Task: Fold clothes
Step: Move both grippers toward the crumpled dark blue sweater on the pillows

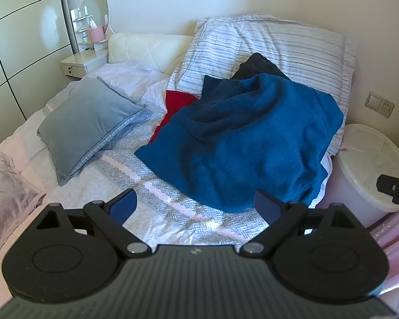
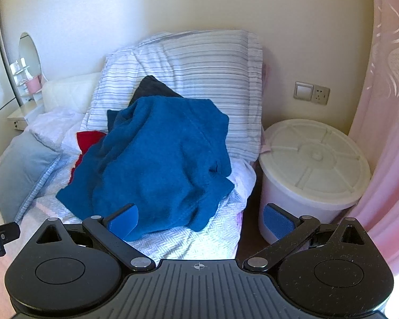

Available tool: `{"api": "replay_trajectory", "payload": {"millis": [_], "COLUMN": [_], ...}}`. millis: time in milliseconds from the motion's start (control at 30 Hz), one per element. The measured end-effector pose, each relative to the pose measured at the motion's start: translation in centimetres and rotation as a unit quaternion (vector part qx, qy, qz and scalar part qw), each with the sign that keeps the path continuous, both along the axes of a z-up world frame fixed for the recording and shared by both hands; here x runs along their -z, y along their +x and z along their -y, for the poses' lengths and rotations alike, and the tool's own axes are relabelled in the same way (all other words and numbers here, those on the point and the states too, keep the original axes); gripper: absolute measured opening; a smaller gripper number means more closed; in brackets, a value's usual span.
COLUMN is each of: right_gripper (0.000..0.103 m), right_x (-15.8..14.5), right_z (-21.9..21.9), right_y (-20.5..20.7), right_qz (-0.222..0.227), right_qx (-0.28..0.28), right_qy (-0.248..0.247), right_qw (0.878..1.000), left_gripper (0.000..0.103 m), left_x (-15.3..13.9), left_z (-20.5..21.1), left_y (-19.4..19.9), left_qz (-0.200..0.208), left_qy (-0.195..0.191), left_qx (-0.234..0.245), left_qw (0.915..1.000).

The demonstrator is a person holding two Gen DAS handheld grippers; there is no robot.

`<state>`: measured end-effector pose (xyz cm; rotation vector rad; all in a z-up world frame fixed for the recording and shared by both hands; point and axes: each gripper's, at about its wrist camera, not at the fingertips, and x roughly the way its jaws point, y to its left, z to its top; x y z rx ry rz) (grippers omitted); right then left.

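Both grippers wide apart above blue garment (image 1: 247, 143).

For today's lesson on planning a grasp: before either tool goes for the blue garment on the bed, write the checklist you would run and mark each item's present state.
1. Left tool open, nothing held: ok.
2. Right tool open, nothing held: ok.
3. Blue garment on top of the pile, unobstructed: ok.
4. Garment lying flat for folding: not ok, it is crumpled over the red garment and dark garment.
5. Collar or sleeves located: cannot tell.
6. Free striped bedspread in front for laying out: ok.
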<state>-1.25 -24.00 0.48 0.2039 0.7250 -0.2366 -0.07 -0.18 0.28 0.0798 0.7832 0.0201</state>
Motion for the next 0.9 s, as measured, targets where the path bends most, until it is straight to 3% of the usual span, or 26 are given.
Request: {"api": "replay_trajectory", "payload": {"millis": [900], "right_gripper": [0.103], "right_x": [-1.0], "right_z": [-0.9], "right_y": [-0.5], "right_qz": [-0.003], "right_qx": [0.002], "right_qy": [0.005], "right_qw": [1.0], "left_gripper": [0.094], "left_x": [-0.8], "left_z": [-0.6], "left_y": [-0.2], "left_qz": [0.002], "left_qy": [-0.02], "left_qx": [0.02], "left_qw": [0.9996]}}
